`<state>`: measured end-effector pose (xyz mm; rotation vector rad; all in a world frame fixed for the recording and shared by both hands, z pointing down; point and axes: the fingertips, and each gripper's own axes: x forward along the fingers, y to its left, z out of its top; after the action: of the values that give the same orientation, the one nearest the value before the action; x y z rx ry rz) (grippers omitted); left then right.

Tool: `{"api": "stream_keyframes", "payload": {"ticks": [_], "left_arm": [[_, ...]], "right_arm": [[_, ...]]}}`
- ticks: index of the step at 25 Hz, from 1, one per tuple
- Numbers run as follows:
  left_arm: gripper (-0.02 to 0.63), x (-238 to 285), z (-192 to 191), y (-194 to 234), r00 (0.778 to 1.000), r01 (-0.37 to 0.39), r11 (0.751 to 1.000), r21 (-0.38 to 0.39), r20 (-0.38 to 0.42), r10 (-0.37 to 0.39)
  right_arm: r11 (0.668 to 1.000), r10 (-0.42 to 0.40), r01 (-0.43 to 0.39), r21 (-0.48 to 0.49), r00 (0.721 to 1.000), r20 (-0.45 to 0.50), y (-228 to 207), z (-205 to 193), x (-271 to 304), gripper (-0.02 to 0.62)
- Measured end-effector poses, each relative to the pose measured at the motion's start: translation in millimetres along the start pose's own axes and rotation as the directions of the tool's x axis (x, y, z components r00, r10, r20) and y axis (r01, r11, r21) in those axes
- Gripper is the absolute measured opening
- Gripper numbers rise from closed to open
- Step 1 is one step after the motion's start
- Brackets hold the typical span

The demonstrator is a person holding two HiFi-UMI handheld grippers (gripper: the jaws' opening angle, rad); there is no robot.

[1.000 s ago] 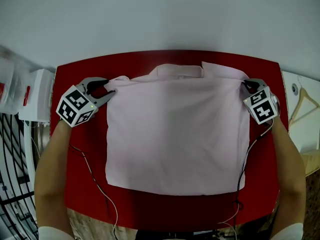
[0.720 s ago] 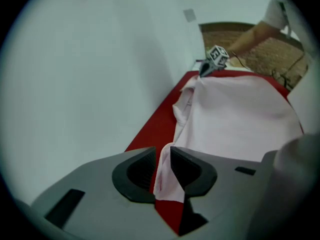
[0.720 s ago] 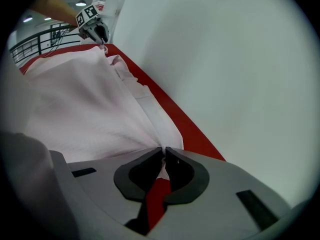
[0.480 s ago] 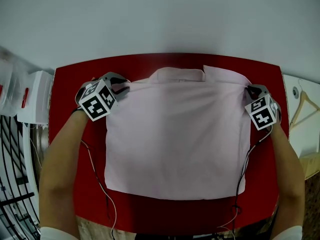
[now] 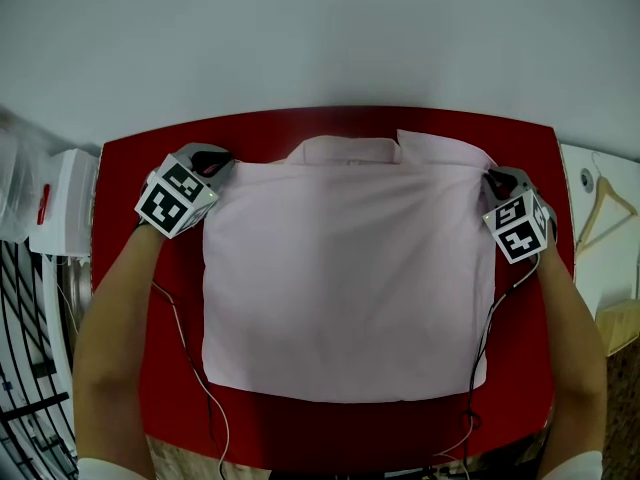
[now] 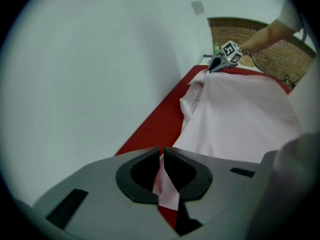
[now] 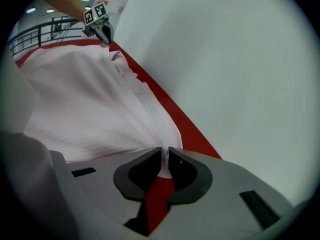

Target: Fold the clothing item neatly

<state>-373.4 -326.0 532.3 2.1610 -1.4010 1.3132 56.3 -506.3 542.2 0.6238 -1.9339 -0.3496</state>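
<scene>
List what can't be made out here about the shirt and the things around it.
- Shirt: its sleeves and underside, in the head view, are covered by its own top layer.
- Hanger: its far end, in the head view, is cut off by the right edge.
- White object: what it is can't be told in the head view, because it is small and distorted near the left edge.

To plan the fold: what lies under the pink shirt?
The red table shows all around the shirt, which lies on it. Anything beneath its middle is covered and cannot be seen.
</scene>
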Motion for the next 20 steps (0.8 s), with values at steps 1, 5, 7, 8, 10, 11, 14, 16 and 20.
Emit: {"api": "stream_keyframes", "payload": {"ticks": [1, 5, 7, 8, 10, 11, 14, 16, 20], "left_arm": [[0.012, 1, -3, -3, 1.0, 0.03, 1.0, -0.009, -0.001, -0.03], [0.106, 8, -11, -14, 0.996, 0.091, 0.996, -0.021, -0.012, -0.092], [0.106, 11, -11, -16, 0.995, 0.093, 0.996, -0.013, -0.018, -0.093], [0.103, 12, -10, -16, 0.996, 0.087, 0.996, -0.005, -0.025, -0.088], [0.013, 12, -10, -12, 0.998, 0.05, 0.999, 0.01, -0.038, -0.05], [0.008, 11, -10, -8, 0.999, 0.022, 1.0, 0.005, -0.036, -0.022], [0.005, 9, -10, 6, 0.998, -0.057, 0.998, -0.038, -0.021, 0.057], [0.005, 7, -6, 7, 0.998, -0.063, 0.996, -0.063, 0.016, 0.065], [0.006, -1, 16, 0, 0.99, 0.014, 0.994, -0.105, 0.143, 0.001]], "right_arm": [[1.0, 0.017, -0.017, 0.014, 1.0, 0.013, 0, 2, -1, 0.032], [0.995, 0.069, -0.074, 0.07, 0.995, 0.069, -5, 9, -11, 0.098], [0.991, 0.077, -0.088, 0.098, 0.991, 0.109, -12, 14, -18, 0.103], [0.99, 0.073, -0.087, 0.111, 0.989, 0.129, -14, 18, -19, 0.103], [0.989, 0.056, -0.075, 0.125, 0.987, 0.15, -16, 27, -17, 0.103], [0.989, 0.052, -0.071, 0.127, 0.988, 0.148, -14, 31, -12, 0.103], [0.991, 0.085, -0.094, 0.099, 0.992, 0.098, 4, 34, 8, 0.102], [0.989, 0.123, -0.13, 0.074, 0.988, 0.089, 16, 37, 17, 0.103], [0.976, 0.194, -0.208, 0.066, 0.966, 0.169, 24, 55, 14, 0.129]]}}
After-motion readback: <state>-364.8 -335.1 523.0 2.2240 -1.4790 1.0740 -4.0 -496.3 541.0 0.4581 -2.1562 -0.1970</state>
